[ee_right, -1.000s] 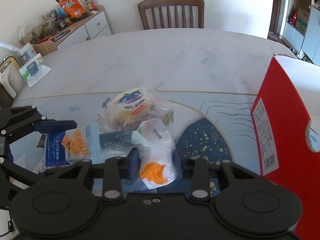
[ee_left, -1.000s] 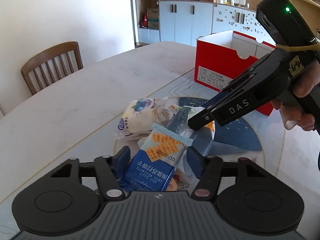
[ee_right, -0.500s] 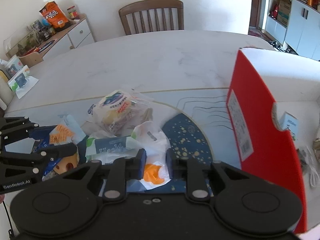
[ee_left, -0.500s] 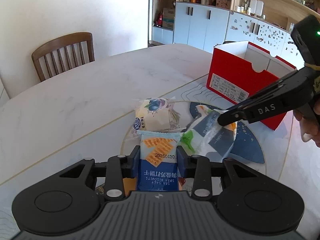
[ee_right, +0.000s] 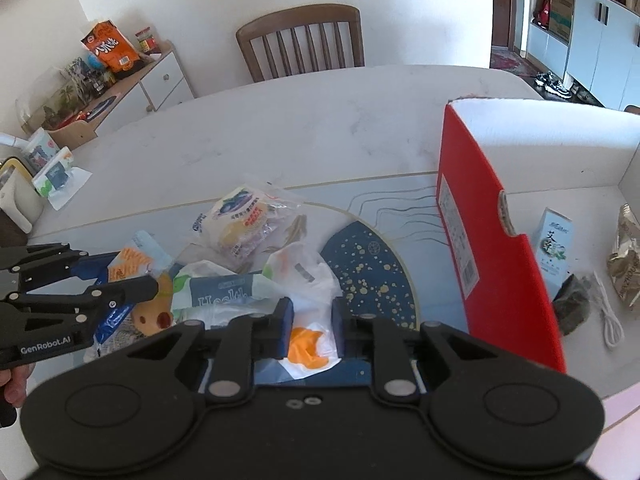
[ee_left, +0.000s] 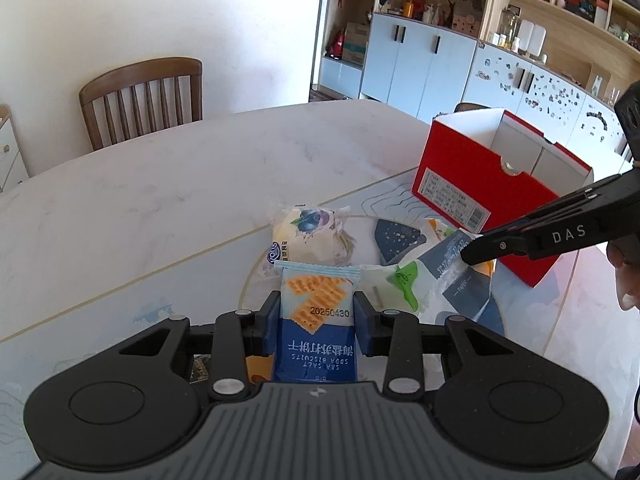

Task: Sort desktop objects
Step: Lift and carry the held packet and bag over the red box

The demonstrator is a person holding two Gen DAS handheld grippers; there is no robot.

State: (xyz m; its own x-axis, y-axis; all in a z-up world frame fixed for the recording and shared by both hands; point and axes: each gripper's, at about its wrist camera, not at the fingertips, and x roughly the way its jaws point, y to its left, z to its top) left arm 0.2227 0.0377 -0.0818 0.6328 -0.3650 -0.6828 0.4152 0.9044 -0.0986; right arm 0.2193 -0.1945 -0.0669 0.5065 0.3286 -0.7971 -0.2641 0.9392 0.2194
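Note:
My left gripper [ee_left: 316,322] is shut on a blue soda biscuit packet [ee_left: 316,320] and holds it above the pile; it also shows in the right wrist view [ee_right: 132,260]. My right gripper [ee_right: 310,326] is shut on a white bag with an orange print [ee_right: 306,300], seen in the left wrist view [ee_left: 452,276] lifted off the table. A blueberry bread packet [ee_left: 306,236] lies on the table behind them. A red box [ee_left: 500,184] with a white inside stands open at the right.
Inside the red box [ee_right: 492,240] lie a small carton [ee_right: 554,240], a foil packet [ee_right: 626,256], a dark lump [ee_right: 572,306] and a white cable [ee_right: 608,316]. A wooden chair [ee_left: 140,100] stands behind the table. A round blue mat [ee_right: 368,264] lies under the pile.
Both grippers have closed on their packets and lifted them. The left pulled the biscuit packet back; the right carried the white bag toward the red box.

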